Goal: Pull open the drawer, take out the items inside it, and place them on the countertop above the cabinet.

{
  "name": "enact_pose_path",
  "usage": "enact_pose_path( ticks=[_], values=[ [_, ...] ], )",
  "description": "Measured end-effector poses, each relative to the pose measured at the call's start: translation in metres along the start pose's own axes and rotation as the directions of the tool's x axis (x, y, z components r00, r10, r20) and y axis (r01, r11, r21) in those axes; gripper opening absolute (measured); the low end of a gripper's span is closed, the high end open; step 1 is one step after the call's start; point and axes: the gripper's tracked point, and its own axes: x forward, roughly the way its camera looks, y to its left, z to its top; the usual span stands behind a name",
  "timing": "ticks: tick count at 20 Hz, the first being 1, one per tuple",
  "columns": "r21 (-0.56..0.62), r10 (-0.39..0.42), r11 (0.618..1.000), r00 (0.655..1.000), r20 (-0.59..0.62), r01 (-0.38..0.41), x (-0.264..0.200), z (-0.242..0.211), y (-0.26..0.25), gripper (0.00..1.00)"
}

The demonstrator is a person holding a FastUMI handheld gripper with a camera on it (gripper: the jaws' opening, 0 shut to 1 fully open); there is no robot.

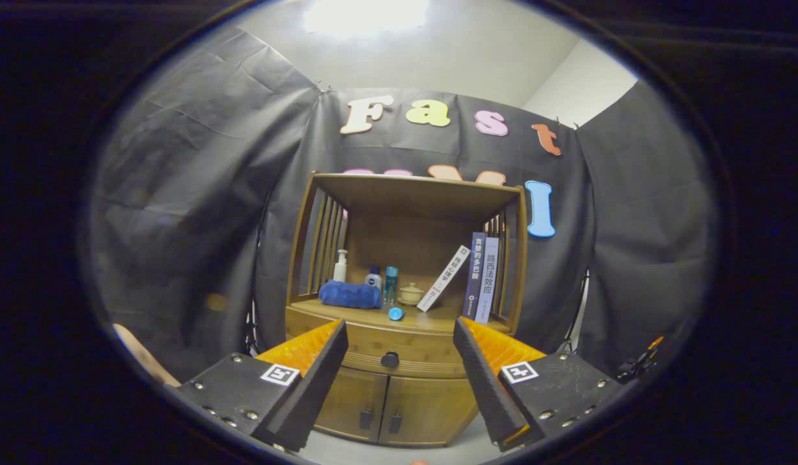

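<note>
Two fingers of the gripper (pixel 399 336) stand wide apart and released, holding nothing, well short of the wooden cabinet (pixel 399 387). Between them, beyond their tips, sits the drawer (pixel 360 342), shut flush with the cabinet front, its dark round knob (pixel 390 360) in the middle of its face. Below the drawer are two closed cabinet doors (pixel 389 407) with small dark handles side by side at the centre seam. What lies inside the drawer is hidden.

Above the drawer is the bench (pixel 431 318), a wooden countertop under a slatted shelf frame. On it, from the left: a white pump bottle (pixel 340 265) near the slats, a rolled blue towel (pixel 350 294) in front of it, a small dark-blue bottle with a white cap (pixel 373 278) just behind the towel, a tall clear teal bottle (pixel 390 284) beside it, and a small lidded beige pot (pixel 411 294). A small blue round cap (pixel 396 314) lies near the front edge of the bench. A white book (pixel 443 278) leans tilted to the right of the pot, and two books (pixel 481 278) stand upright against the right slats, one dark blue, one pale. Their spines carry Chinese characters, too small to read with certainty. No brand marks on the bottles can be made out.

Each finger's mount bears a square black-and-white marker (pixel 279 374).
</note>
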Motion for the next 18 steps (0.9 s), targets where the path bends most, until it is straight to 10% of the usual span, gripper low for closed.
enact_pose_path(
  ticks=[18],
  values=[
    [-0.156,-0.043,0.988,0.985,-0.169,0.016,0.202,-0.161,0.015,0.98]
  ],
)
